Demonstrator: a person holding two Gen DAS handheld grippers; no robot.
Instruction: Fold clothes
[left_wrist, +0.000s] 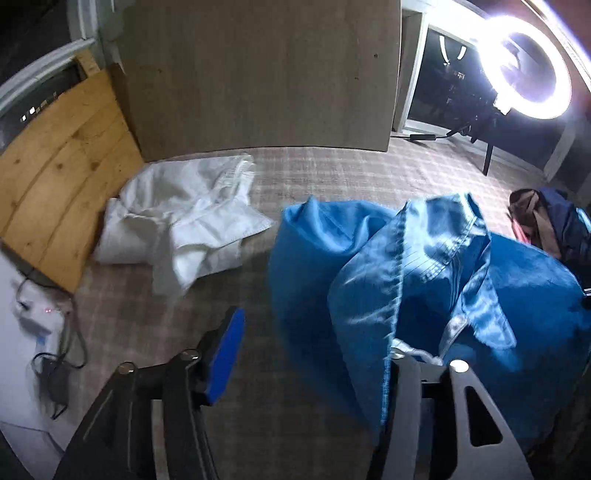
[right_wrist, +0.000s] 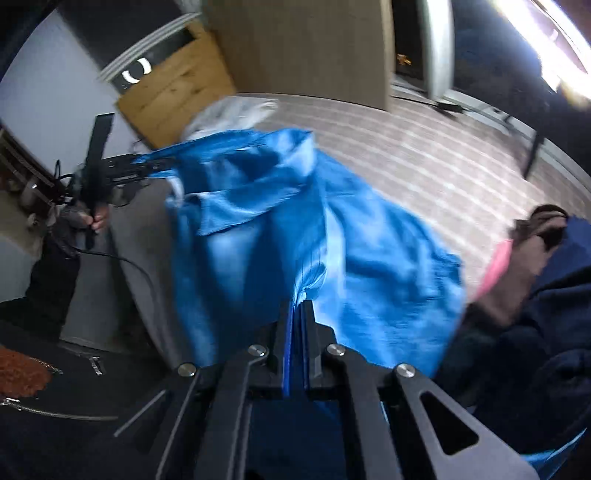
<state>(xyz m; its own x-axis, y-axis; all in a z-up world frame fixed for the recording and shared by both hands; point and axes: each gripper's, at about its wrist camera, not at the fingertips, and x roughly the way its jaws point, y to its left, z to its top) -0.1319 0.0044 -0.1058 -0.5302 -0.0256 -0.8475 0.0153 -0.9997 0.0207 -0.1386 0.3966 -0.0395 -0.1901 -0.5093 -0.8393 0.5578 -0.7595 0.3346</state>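
Note:
A shiny blue garment (left_wrist: 424, 280) hangs crumpled above the carpet, and it also fills the middle of the right wrist view (right_wrist: 280, 221). My right gripper (right_wrist: 298, 306) is shut on a fold of it, jaws pressed together with cloth between them. My left gripper (left_wrist: 314, 343) is open; its blue left pad (left_wrist: 227, 354) is bare, and the garment's edge drapes over its right finger. In the right wrist view the left gripper (right_wrist: 147, 164) appears at the garment's far left corner. A crumpled white garment (left_wrist: 184, 225) lies on the carpet beyond.
A pile of dark, brown and pink clothes (right_wrist: 535, 280) lies at the right. A wooden board (left_wrist: 62, 181) and a grey panel (left_wrist: 258, 74) stand at the back. A ring light (left_wrist: 524, 70) on a stand shines at the back right. Cables (left_wrist: 55, 365) lie at the left.

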